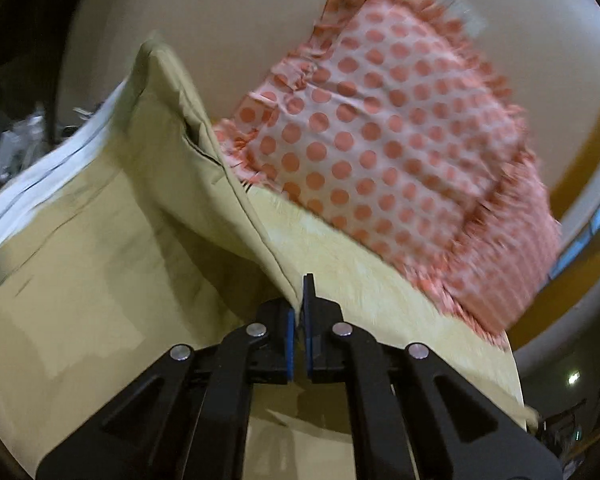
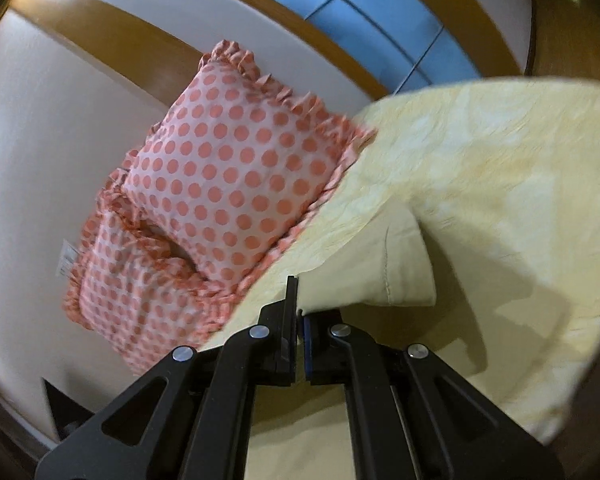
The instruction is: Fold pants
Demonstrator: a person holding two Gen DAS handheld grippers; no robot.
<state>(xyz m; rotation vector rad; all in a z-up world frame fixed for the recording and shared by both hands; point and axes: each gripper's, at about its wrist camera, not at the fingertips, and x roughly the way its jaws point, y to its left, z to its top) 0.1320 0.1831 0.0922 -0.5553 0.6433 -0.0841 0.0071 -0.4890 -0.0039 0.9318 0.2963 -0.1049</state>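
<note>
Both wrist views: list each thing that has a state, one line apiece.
Left gripper: shut on the pants' edge.
Right gripper: shut on the pants' hem.
Pants: lifted, draped, not flat; a hemmed end hangs from the right gripper.
Bedspread: spread on the bed, wrinkled.
Pillows: two, stacked against the wall, one over the other.

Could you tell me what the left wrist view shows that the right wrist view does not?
Only the left view shows the waist end of the pants, with white lining, and the left tongs shut on a fold of them. Only the right view shows a hemmed pant leg clamped in the right tongs, a second pillow and a blue window. Both show the dotted pillow and yellow bedspread.
</note>
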